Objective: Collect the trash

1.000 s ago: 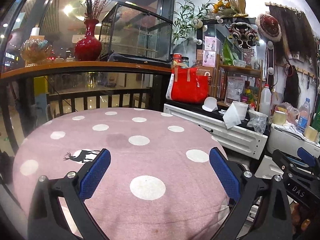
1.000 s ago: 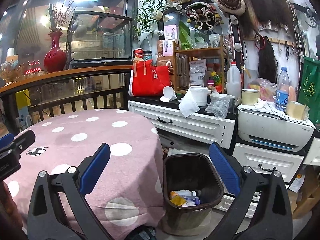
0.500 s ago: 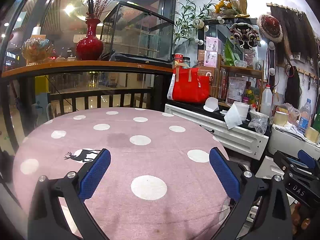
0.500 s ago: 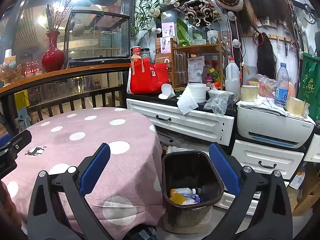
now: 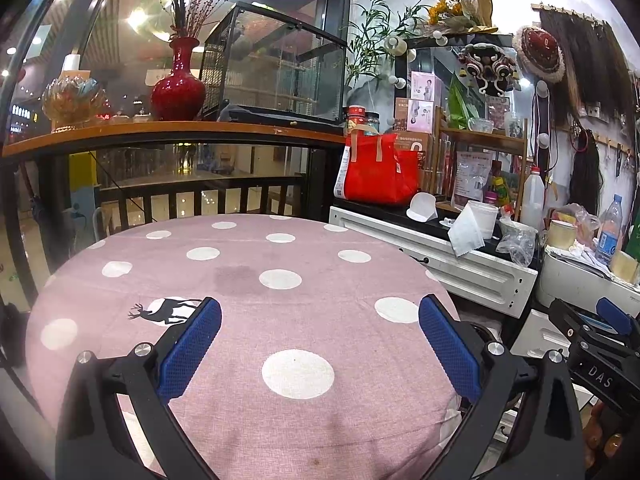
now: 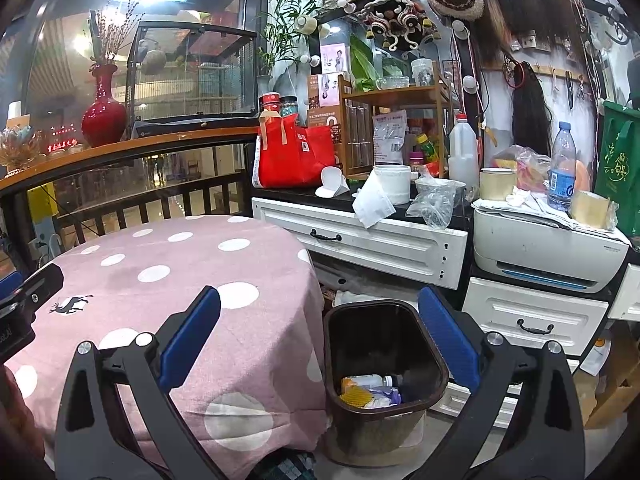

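Oddly, only "DAS" (on the right gripper) reads; left gripper and it gape wide.

Each gripper, the left gripper and the right gripper, has black angular plastic arms, silver screw heads at the joints and textured blue pads. White letters "DAS" mark one side.

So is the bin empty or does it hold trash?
The bin holds some trash: a bottle and wrappers lie at the bottom, with most of it unfilled.
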A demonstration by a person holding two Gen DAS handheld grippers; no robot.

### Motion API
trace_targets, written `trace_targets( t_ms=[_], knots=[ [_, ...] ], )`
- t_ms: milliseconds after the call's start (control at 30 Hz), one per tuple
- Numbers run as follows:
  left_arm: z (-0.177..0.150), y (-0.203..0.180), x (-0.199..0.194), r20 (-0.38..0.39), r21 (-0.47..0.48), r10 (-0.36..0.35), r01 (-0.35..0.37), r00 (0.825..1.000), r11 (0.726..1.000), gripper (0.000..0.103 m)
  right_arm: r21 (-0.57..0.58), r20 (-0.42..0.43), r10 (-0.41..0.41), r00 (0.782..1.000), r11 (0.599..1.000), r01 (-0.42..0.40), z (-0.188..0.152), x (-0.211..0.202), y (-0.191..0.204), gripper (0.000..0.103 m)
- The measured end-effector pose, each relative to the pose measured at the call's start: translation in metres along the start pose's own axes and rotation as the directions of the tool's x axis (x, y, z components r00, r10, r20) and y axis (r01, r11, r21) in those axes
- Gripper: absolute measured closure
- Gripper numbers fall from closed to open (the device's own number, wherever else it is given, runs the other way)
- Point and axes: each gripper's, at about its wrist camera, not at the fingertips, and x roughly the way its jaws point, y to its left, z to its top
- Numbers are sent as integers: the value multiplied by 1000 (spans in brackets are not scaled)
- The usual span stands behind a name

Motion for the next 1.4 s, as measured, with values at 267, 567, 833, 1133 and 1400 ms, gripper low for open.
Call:
trace_targets(
  t_ms=[267,567,833,1133,1400],
  knots=[
    [0,1,0,-1,0,-1,1,1000,1000,6,8,1,2,1000,1000,-2,0,0,-1,5],
    [0,1,0,1,0,-2,2,1000,1000,6,12,-1,-2,1000,1000,2,-1,0,-1,6],
    [0,2,1,0,1,-3,3,1000,1000,6,13,-4,-1,1000,1000,1,-1,0,-2,6],
    [0,2,1,0,1,-3,3,1000,1000,6,14,-5,-1,1000,1000,1,-1,0,-2,6],
    [0,1,0,4,3,-1,1,1000,1000,6,14,-5,0,1000,1000,0,0,0,-2,6]
  ],
)
